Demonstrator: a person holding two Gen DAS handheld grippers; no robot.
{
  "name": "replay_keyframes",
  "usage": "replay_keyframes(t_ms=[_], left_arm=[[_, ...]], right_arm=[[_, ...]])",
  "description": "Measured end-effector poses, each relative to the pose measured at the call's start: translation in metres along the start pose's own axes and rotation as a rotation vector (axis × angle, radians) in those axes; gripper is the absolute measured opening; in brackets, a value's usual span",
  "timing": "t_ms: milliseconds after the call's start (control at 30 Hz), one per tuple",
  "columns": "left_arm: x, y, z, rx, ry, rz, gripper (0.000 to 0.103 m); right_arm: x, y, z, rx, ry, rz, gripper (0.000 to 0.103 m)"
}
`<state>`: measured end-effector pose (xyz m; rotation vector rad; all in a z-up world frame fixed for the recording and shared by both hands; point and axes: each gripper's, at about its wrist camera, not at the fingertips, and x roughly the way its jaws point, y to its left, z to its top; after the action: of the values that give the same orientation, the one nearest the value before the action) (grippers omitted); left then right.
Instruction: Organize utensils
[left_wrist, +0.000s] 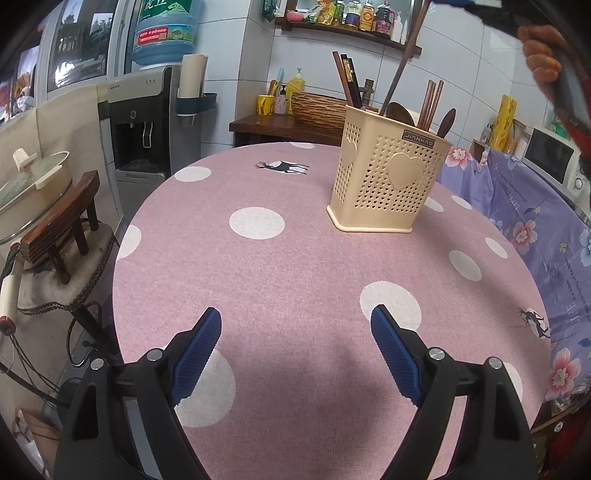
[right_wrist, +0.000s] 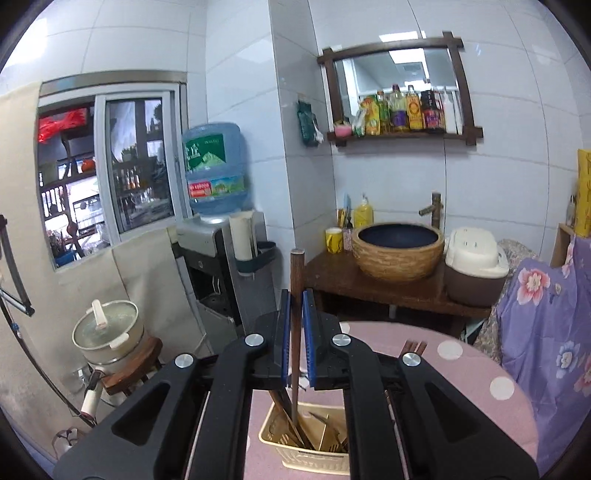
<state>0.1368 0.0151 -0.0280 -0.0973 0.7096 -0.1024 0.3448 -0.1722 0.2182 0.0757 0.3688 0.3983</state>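
The left hand-held gripper (left_wrist: 295, 332) is hovering spread wide and empty above bare bench (left_wrist: 295, 258). Ahead and to its right, the utensil holder (left_wrist: 384, 184) is already carrying most utensils. The right hand-held gripper (right_wrist: 296, 306) is clamping one chopstick (right_wrist: 296, 266) directly above that holder, apparently the last to place.

Left gripper (left_wrist: 295, 325) jaws wide, empty; right gripper (right_wrist: 296, 295) jaws clamped.

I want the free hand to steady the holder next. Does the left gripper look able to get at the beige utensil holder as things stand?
Probably yes. The left gripper is open and holds nothing, and only bare tablecloth lies between it and the beige utensil holder. The right gripper holds a chopstick above it, clear of that path.
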Motion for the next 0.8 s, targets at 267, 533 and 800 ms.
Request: replay_keyframes(t_ms=[267,533,800], left_arm=[[-0.001,-0.007,-0.002,0.018,-0.013,-0.01,0.084],[-0.007,-0.014,-0.004,0.032,-0.036,-0.005,0.087],[-0.016,-0.022,-0.004,0.044,-0.086,0.012,0.095]], right_arm=[[0.044,0.006,-0.066,-0.049,0.112,-0.048,0.008],[0.034,0.005,-0.085,-0.059,0.102,-0.056,0.03],[-0.04,-0.018,-0.119,0.046,0.029,-0.116,0.084]])
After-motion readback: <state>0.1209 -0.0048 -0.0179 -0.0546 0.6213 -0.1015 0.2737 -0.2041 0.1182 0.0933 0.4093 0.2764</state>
